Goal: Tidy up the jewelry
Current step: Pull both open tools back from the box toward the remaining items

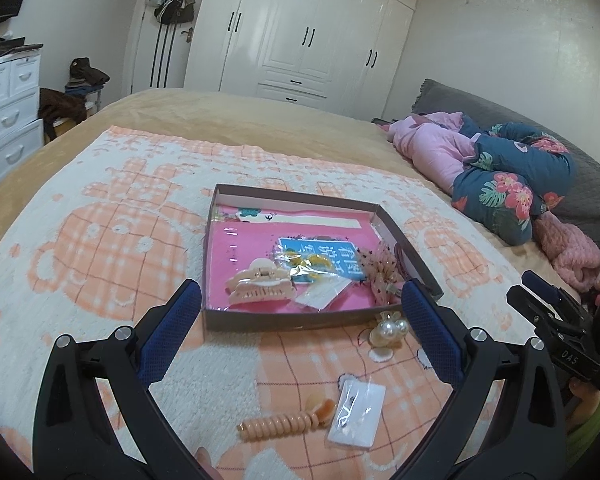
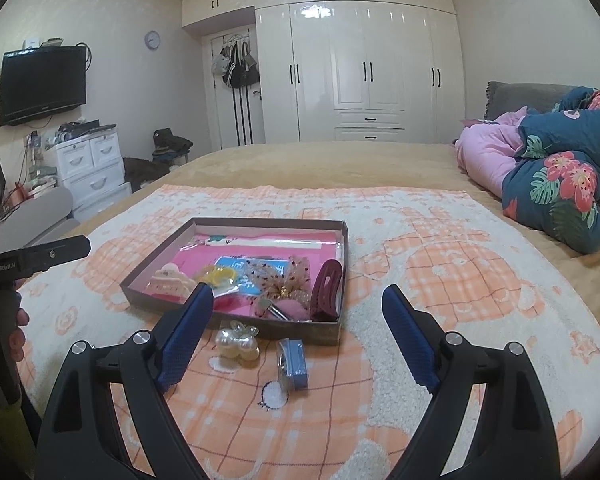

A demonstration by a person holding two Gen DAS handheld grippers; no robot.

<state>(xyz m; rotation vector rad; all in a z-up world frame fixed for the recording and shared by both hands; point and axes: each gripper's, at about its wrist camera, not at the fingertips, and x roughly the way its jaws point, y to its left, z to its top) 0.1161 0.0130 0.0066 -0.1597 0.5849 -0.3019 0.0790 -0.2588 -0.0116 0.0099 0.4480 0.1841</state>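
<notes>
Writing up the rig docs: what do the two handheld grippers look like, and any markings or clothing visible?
Both are black plastic two-finger clamps with blue textured pads and silver pivot bolts. The left gripper carries white "GenRobot.AI" lettering on its side, seen in the right wrist view. The right gripper reads "DAS" on its body in the left wrist view. No cables show. A yellow-green sleeve appears behind the right gripper.

Left gripper (image 1: 300,300): black plastic frame, two curved arms, silver round screws at hinge points, blue textured pads (image 1: 430,332) on inner finger faces
Right gripper (image 2: 298,300): same build, black arms, silver screws, blue ribbed pads (image 2: 186,336)
White lettering on black bodies seen from opposite camera: "DAS" on right unit, "GenRobot.AI" on left unit
Person: green sleeve (image 1: 596,428) at frame edge, fingers partly visible at handles
</notes>
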